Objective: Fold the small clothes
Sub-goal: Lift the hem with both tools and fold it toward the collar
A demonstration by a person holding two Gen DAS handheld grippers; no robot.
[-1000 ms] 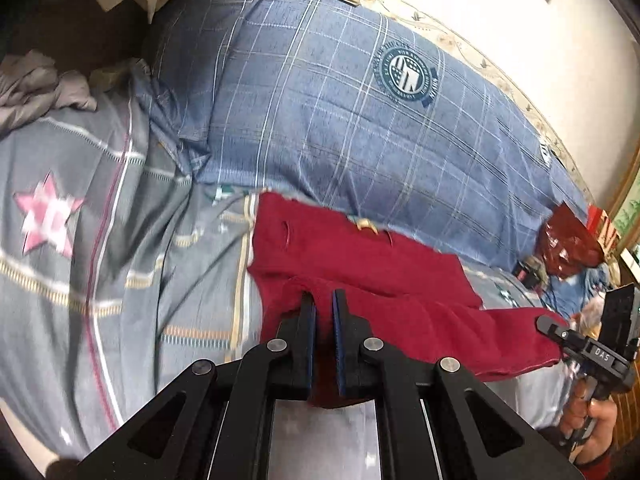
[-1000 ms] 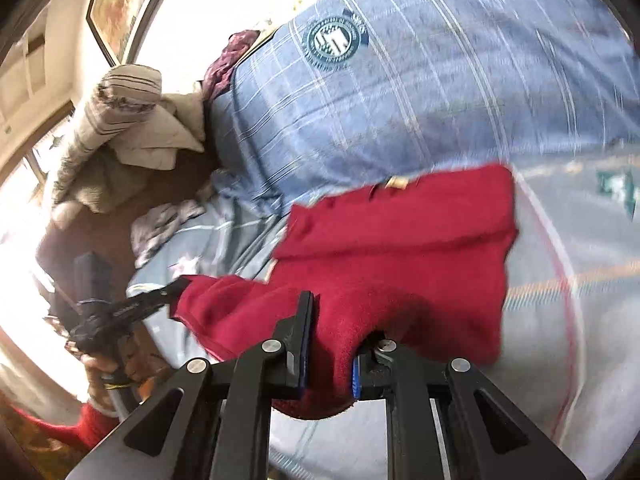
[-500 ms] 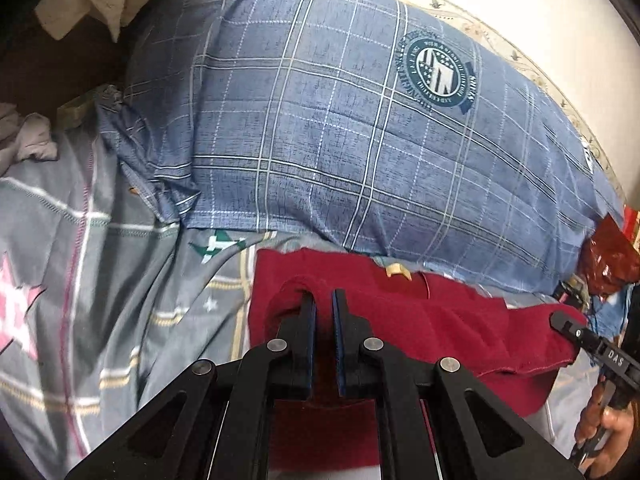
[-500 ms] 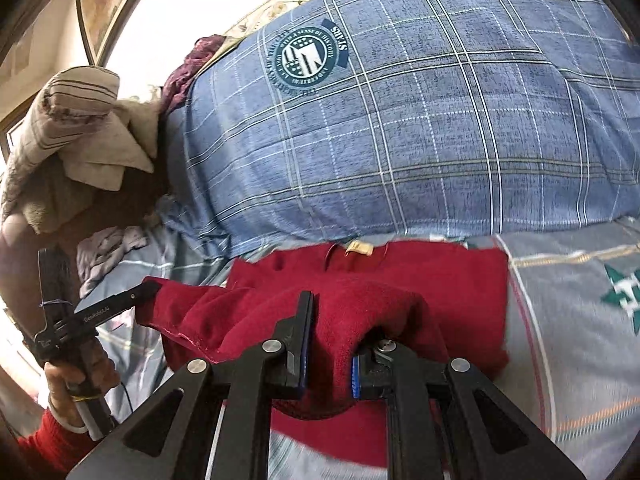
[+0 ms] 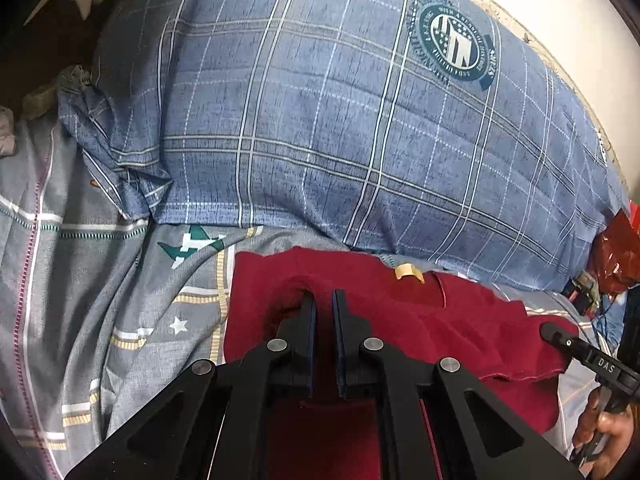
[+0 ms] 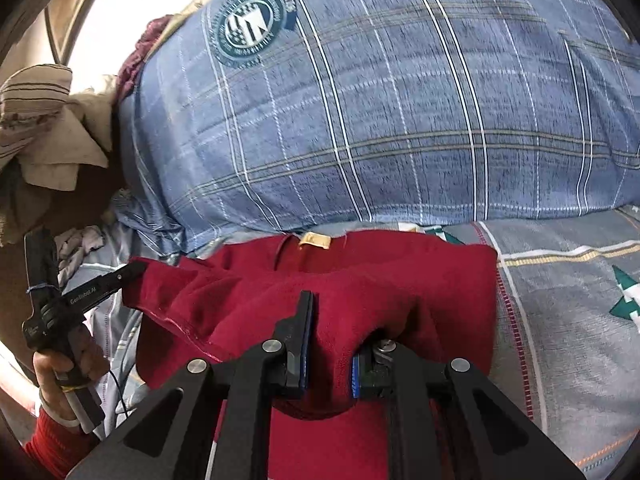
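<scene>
While each hand-held gripper, left (image 5: 324, 298) and right (image 6: 332, 330), is clamped on a fold of the red garment (image 6: 360, 280) lying on the bed (image 6: 560, 280) below the pillow (image 5: 340, 140), the soft, light fleece should sag and bunch, so edges and corners look best to grip.

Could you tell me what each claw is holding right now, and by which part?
Both hold the red garment: the left claw pinches its folded-over edge at one corner, the right claw a thick bunch of that edge at the other.
</scene>
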